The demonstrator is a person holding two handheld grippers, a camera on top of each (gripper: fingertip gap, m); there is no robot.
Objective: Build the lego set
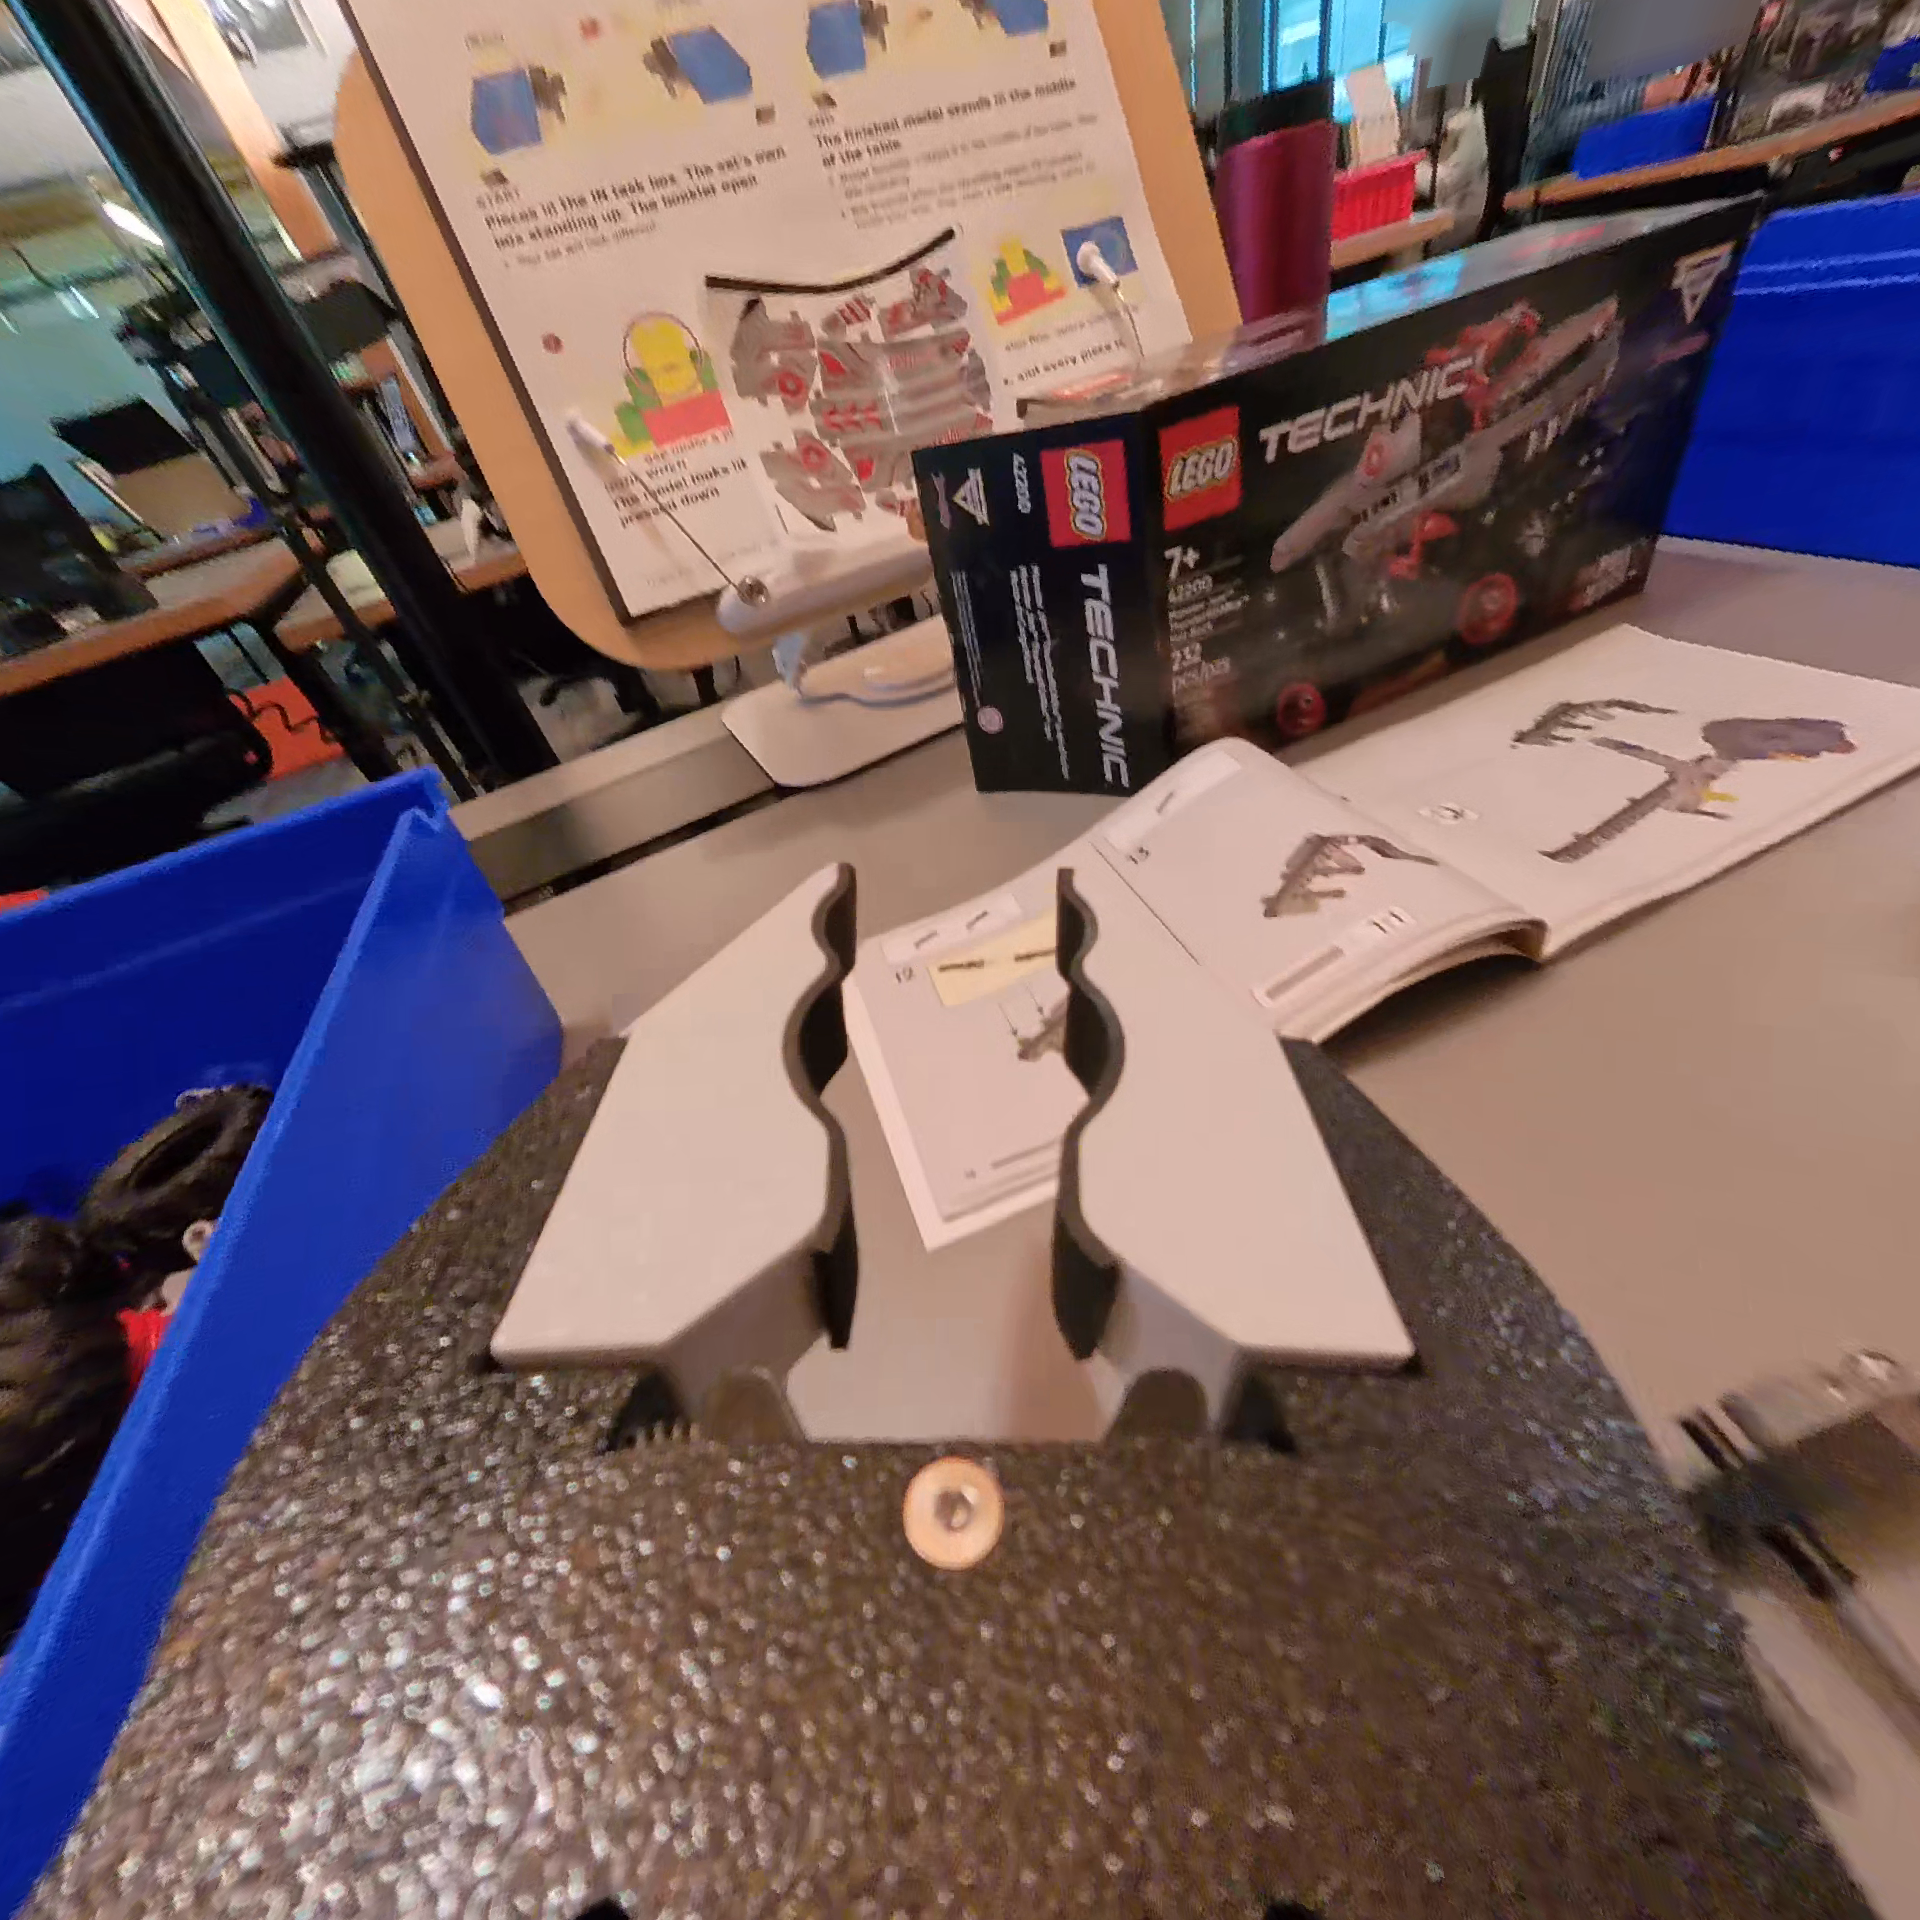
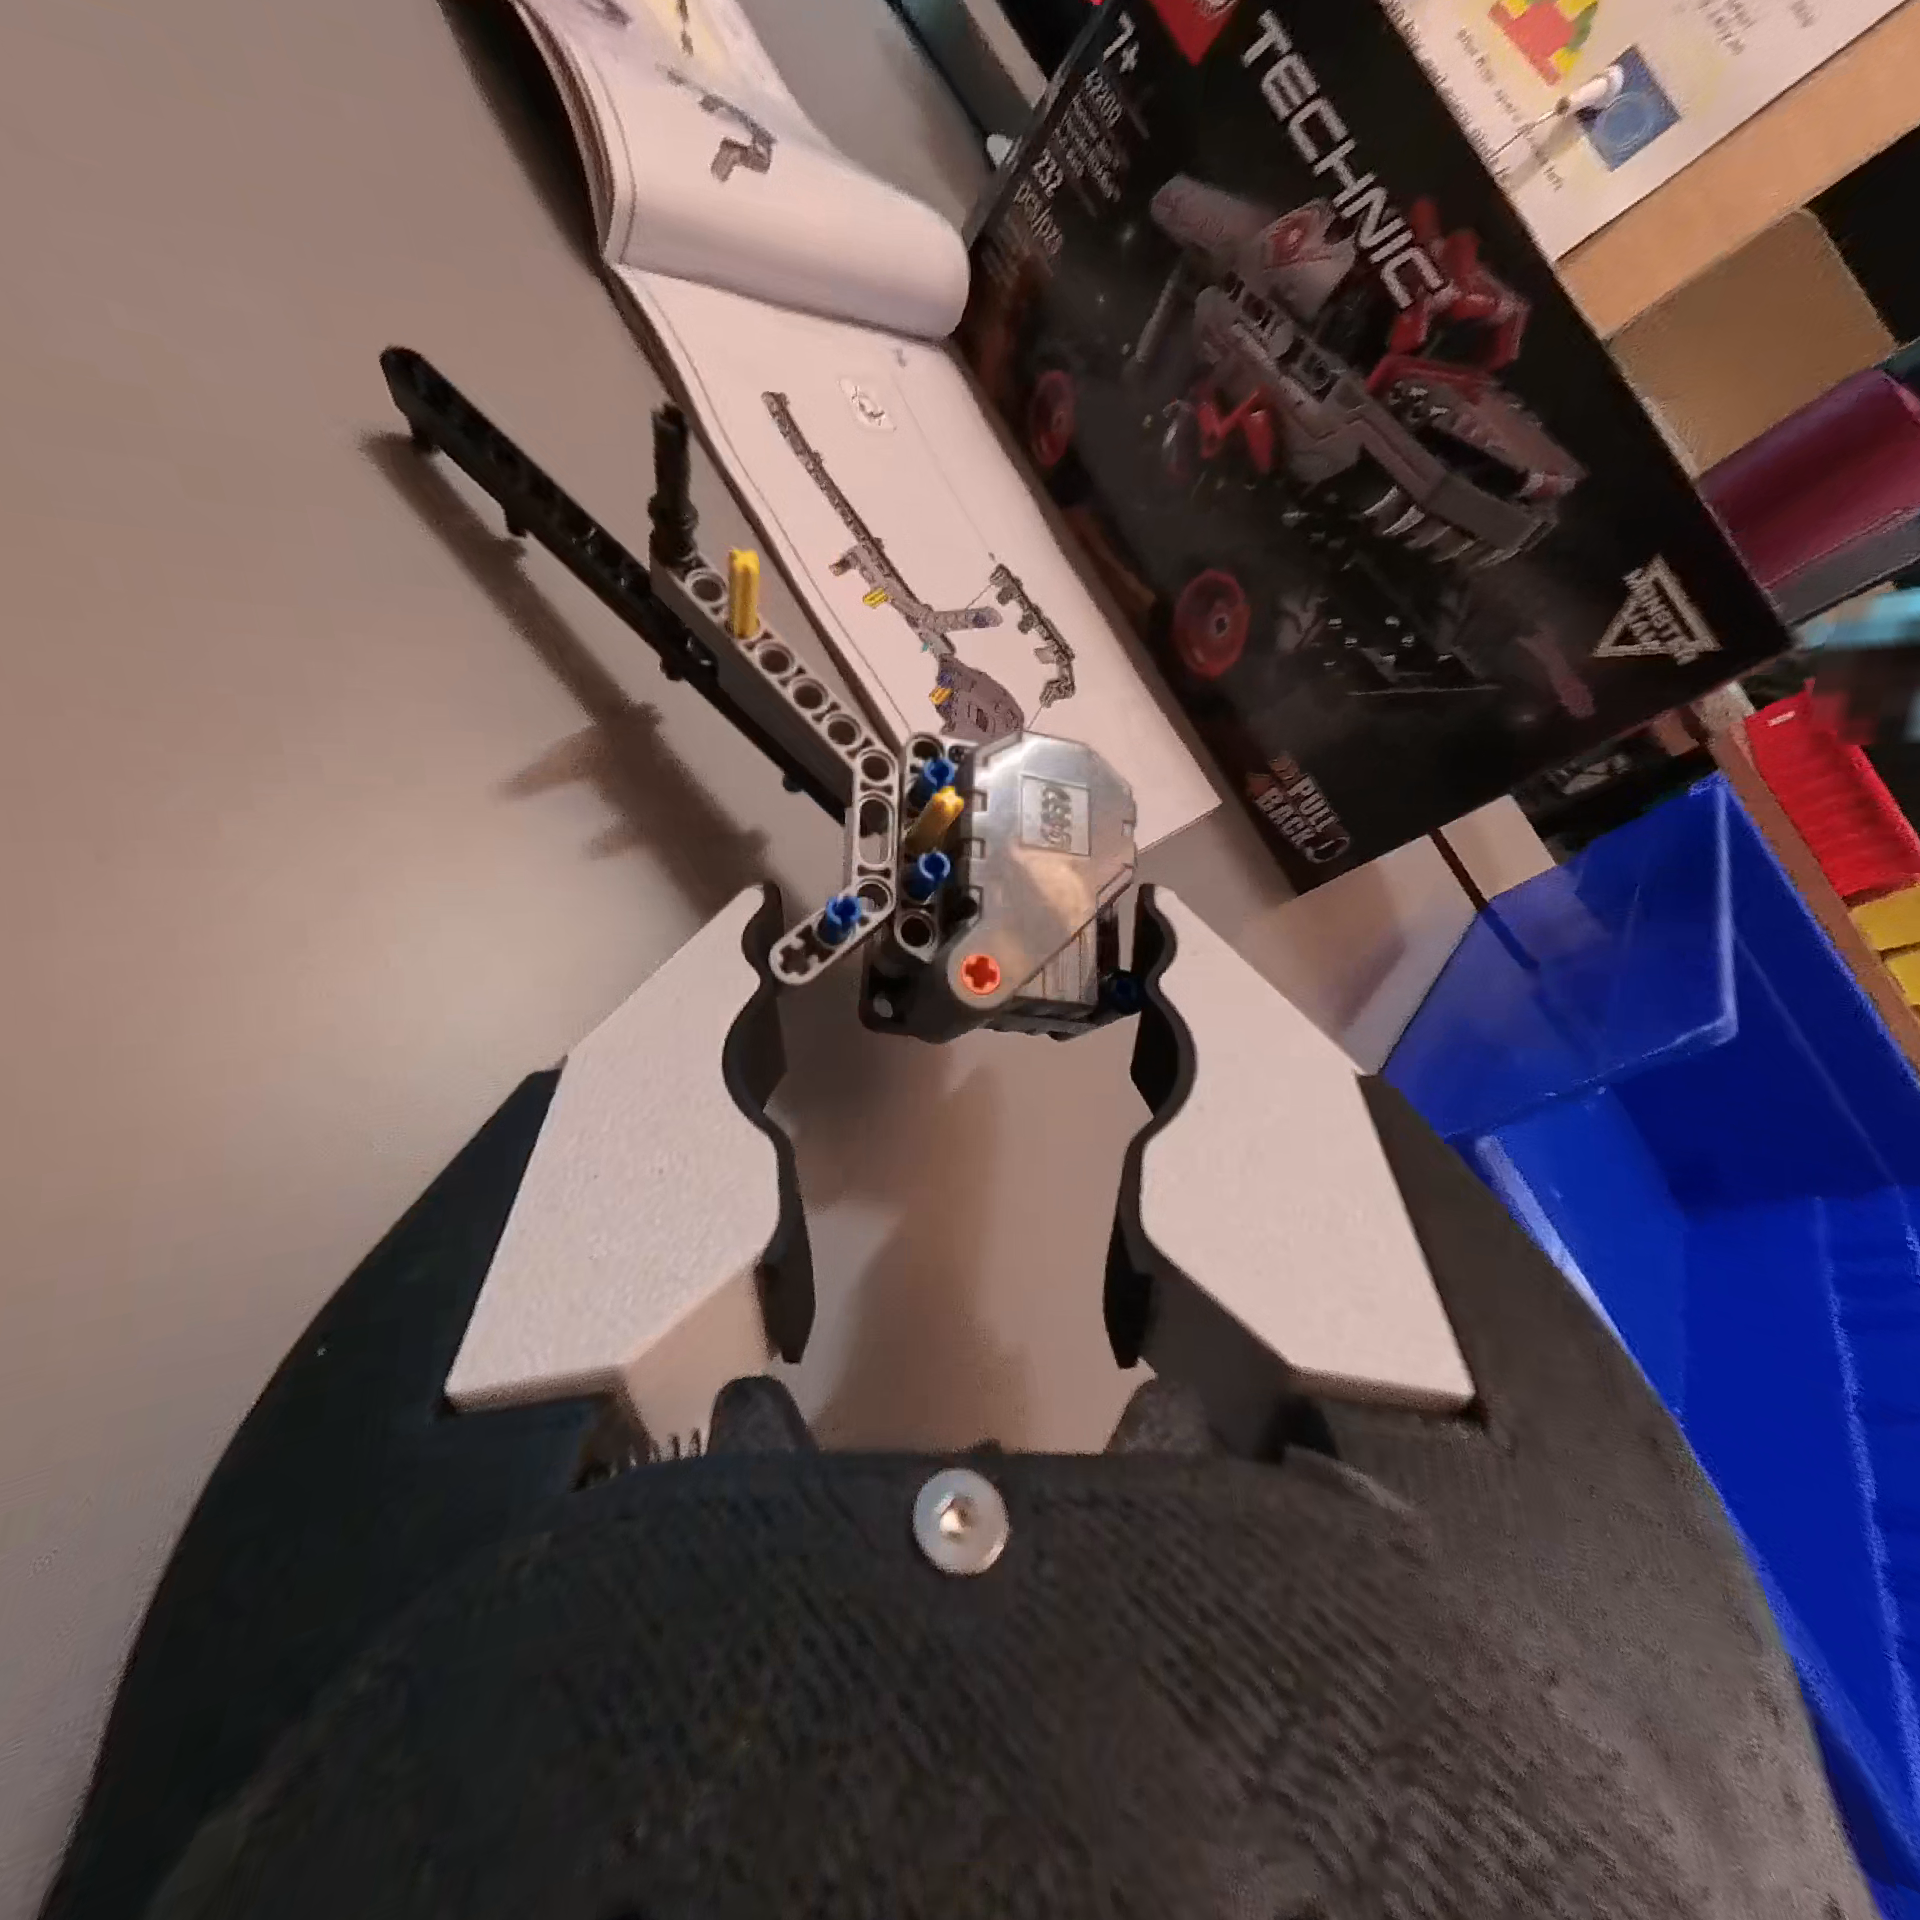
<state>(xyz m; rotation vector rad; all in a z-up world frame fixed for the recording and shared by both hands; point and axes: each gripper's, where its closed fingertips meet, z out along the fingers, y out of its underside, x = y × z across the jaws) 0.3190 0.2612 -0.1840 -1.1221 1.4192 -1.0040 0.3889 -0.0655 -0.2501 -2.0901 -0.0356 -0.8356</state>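
Observation:
In the right wrist view the part-built model (image 2: 997, 883) lies on the grey table by the booklet's edge. It has a grey pull-back motor, grey beams with blue pins and yellow axles, and a long black beam (image 2: 520, 499) running away to the far left. My right gripper (image 2: 956, 914) is open, with the motor end of the model between its fingertips; the right fingertip (image 2: 1153, 966) is close to a blue pin, and I cannot tell if it touches. My left gripper (image 1: 954, 894) is open and empty, above the open instruction booklet (image 1: 1351, 862).
A blue bin (image 1: 312, 1039) with black tyres (image 1: 177, 1153) stands at the left. The set's black box (image 1: 1299, 540) stands behind the booklet, also seen in the right wrist view (image 2: 1351, 416). A white instruction board (image 1: 779, 260) stands on a holder. Another blue bin (image 2: 1714, 1195) is at the right. The tips of one gripper are about 35 cm away from the tips of the other.

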